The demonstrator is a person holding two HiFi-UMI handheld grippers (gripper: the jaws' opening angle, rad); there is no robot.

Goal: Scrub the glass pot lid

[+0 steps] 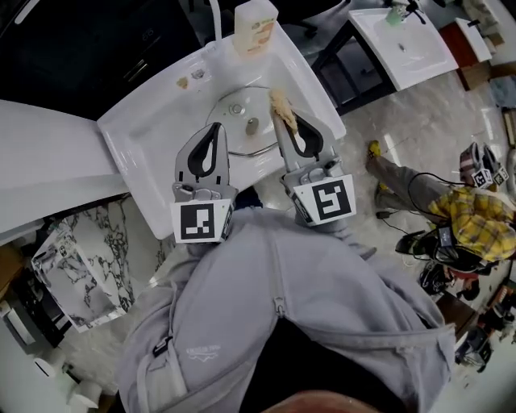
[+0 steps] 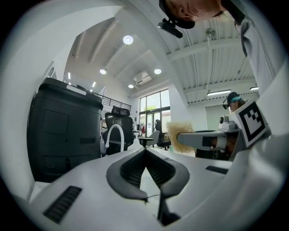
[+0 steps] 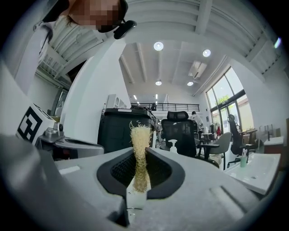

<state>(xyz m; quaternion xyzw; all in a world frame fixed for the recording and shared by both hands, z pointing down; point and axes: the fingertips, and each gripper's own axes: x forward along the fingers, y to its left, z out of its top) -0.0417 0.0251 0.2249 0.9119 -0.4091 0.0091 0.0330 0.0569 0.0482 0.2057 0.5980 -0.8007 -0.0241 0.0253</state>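
Note:
The glass pot lid (image 1: 240, 139) lies flat in the white sink (image 1: 149, 133), its knob (image 1: 252, 125) up. My left gripper (image 1: 214, 129) hovers over the lid's left part, shut with nothing between its jaws (image 2: 145, 151). My right gripper (image 1: 285, 123) is over the lid's right edge, shut on a tan fibrous scrubber (image 1: 281, 105) that sticks out past its tips (image 3: 140, 135). In the left gripper view the right gripper (image 2: 205, 138) and its scrubber (image 2: 174, 135) show at the right. Both gripper views look level across the room, so the lid is not in them.
A soap bottle (image 1: 255, 26) and a white faucet (image 1: 214, 14) stand at the sink's back rim. A white countertop (image 1: 44, 157) adjoins on the left, with a marbled slab (image 1: 89, 258) below. Another sink (image 1: 411, 44) and a seated person (image 1: 472, 211) are on the right.

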